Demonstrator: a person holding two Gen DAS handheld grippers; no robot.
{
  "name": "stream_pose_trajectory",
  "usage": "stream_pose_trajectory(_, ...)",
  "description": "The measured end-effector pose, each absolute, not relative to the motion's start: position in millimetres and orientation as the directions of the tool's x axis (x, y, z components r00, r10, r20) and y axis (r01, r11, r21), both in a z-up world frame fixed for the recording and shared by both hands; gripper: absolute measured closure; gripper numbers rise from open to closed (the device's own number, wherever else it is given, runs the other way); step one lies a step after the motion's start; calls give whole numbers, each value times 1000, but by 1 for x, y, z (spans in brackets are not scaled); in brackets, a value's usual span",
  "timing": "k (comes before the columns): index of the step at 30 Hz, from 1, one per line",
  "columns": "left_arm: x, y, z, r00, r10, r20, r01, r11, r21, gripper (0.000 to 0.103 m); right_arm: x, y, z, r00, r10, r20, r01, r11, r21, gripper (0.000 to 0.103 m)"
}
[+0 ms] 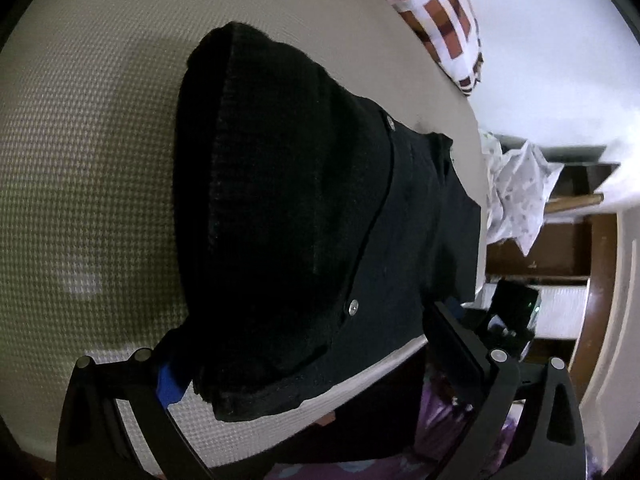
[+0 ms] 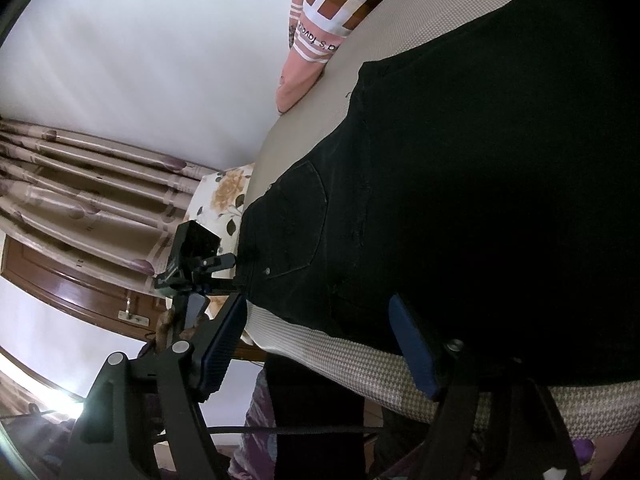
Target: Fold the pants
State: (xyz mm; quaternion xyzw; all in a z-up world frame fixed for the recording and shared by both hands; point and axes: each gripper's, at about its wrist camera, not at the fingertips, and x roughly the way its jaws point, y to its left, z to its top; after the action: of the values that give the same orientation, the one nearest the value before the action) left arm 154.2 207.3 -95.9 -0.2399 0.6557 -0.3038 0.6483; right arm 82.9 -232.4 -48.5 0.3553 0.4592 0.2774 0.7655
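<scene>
Black pants [image 1: 304, 216] lie on a beige houndstooth bed [image 1: 80, 160], with a leg part folded over the waist end; rivets show near the pocket. My left gripper [image 1: 300, 360] is open, its fingers [image 1: 168, 384] straddling the near edge of the pants. In the right wrist view the pants [image 2: 460, 180] show a back pocket. My right gripper [image 2: 320, 344] is open around the waistband edge, near the bed [image 2: 360, 364] edge. The other gripper shows in each view.
A patterned pillow [image 1: 440, 20] lies at the far end of the bed, also in the right wrist view [image 2: 332, 4]. White crumpled cloth [image 1: 516, 196] and wooden furniture stand beside the bed. Curtains [image 2: 80, 184] and a floral pillow [image 2: 224, 200] are at left.
</scene>
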Motion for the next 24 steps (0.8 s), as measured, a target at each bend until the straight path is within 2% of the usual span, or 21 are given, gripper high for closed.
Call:
stream_pose_trajectory(1, 152, 206, -93, -20, -679, -734, 102, 729, -677, 11, 82, -232, -49, 425, 751, -505, -98, 593, 799, 33)
stream_pose_trajectory(2, 150, 205, -90, -5, -655, -756, 122, 750, -650, 26, 83, -232, -49, 426, 751, -505, -97, 593, 799, 33)
stream_pose_trajectory(3, 148, 204, -88, 19, -616, -788, 147, 781, -607, 35, 83, -232, -49, 427, 750, -505, -96, 593, 799, 33)
stream_pose_trajectory(4, 146, 207, -88, 43, -582, -812, 150, 807, -571, 56, 83, -232, -49, 427, 750, -506, -96, 594, 799, 33)
stream_pose_trajectory(5, 145, 211, -89, 55, -582, -811, 142, 809, -571, 64, 83, -232, -49, 427, 749, -507, -96, 595, 798, 33)
stream_pose_trajectory(7, 143, 218, -90, 69, -618, -783, 129, 784, -607, 69, 83, -230, -49, 427, 747, -510, -96, 598, 796, 32)
stream_pose_trajectory(13, 131, 203, -79, 97, -580, -809, 255, 800, -543, 75, 85, -231, -50, 433, 742, -513, -85, 600, 796, 32)
stream_pose_trajectory(18, 129, 206, -73, 134, -606, -784, 218, 790, -573, 77, 88, -230, -50, 434, 737, -517, -85, 605, 792, 31)
stream_pose_trajectory(24, 121, 198, -46, 169, -685, -709, 195, 728, -657, 80, 92, -233, -51, 426, 751, -504, -88, 589, 804, 29)
